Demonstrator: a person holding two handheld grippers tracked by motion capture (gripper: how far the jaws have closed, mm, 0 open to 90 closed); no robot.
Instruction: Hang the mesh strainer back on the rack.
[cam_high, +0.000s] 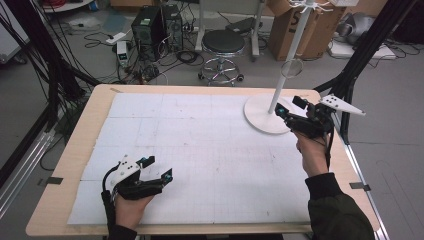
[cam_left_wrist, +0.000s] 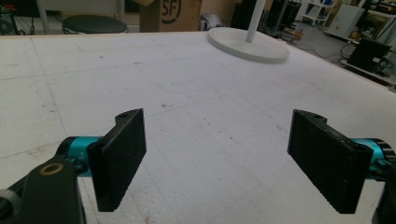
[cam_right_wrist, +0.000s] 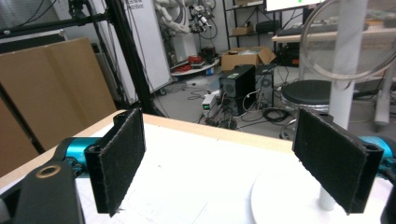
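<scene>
A white stand with a round base (cam_high: 262, 119) and a thin pole (cam_high: 280, 85) rises at the far right of the table, and a clear ring (cam_high: 291, 68) hangs on the pole. My right gripper (cam_high: 289, 106) hovers just right of the base, open, with nothing between its jaws. In the right gripper view this gripper (cam_right_wrist: 219, 158) faces the pole (cam_right_wrist: 348, 60), the ring (cam_right_wrist: 345, 42) and the base (cam_right_wrist: 280, 198). My left gripper (cam_high: 159, 166) rests low at the near left of the white mat, open and empty. In the left gripper view its jaws (cam_left_wrist: 217, 158) stand wide, with the base (cam_left_wrist: 247, 44) far ahead.
A white gridded mat (cam_high: 200, 145) covers the wooden table (cam_high: 75, 150). Beyond the far edge stand a black stool (cam_high: 223, 42), computer towers (cam_high: 149, 25) and cardboard boxes (cam_high: 290, 30). Black frame struts (cam_high: 365, 55) slant down by the table's right corner.
</scene>
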